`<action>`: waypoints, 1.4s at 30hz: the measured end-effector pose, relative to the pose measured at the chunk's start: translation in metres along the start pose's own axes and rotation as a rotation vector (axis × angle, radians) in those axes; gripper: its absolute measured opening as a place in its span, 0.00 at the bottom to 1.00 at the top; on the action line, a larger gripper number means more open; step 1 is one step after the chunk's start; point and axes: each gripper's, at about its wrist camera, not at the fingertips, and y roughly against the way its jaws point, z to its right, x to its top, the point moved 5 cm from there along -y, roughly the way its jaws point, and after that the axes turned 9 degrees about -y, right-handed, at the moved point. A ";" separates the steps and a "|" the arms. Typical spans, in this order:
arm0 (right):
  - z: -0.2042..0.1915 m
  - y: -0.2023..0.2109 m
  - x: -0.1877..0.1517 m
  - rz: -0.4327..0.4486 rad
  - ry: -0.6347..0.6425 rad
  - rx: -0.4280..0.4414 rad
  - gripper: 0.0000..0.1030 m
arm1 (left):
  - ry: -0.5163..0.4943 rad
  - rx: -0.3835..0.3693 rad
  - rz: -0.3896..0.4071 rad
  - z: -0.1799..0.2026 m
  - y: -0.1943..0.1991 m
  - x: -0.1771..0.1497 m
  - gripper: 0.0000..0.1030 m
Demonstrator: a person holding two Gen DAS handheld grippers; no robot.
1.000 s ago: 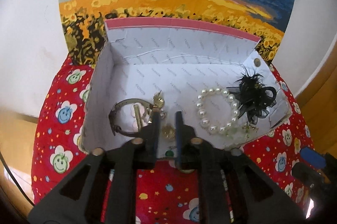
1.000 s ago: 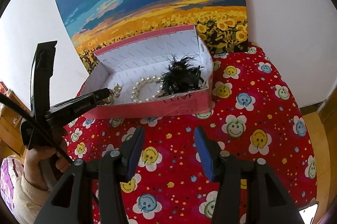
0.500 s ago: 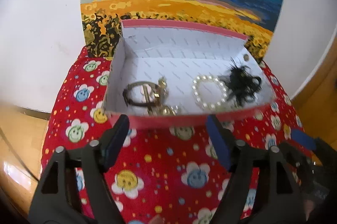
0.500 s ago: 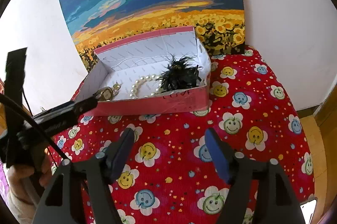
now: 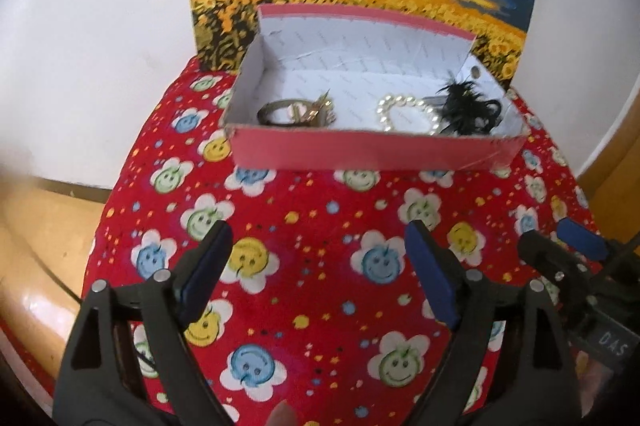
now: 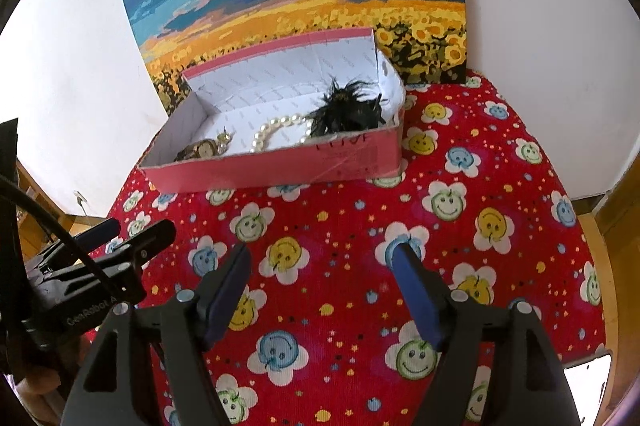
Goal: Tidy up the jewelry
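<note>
Left wrist view: the left hand-held gripper (image 5: 316, 266) hangs over the red cloth (image 5: 320, 210), jaws opening, nothing between them. The right hand-held gripper (image 6: 320, 266) stands apart, empty. Watch (image 5: 280, 112), pearl bracelet (image 5: 404, 112) and black feather piece (image 5: 468, 110) lie in the box (image 5: 360, 150).

The box's near pink wall (image 5: 372, 148) hides the lower parts of the watch (image 5: 280, 112) and pearl bracelet (image 5: 404, 112). Gold pieces beside the watch are too small to identify. Handwriting on the wall is illegible.
</note>
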 end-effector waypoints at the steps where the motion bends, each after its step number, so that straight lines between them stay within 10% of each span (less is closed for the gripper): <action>1: 0.000 -0.001 -0.002 -0.003 0.000 -0.002 0.73 | 0.009 0.002 -0.008 -0.001 -0.002 -0.003 0.79; 42: -0.001 -0.006 -0.015 -0.031 0.009 -0.016 0.73 | 0.034 0.032 -0.033 0.003 -0.003 -0.015 0.79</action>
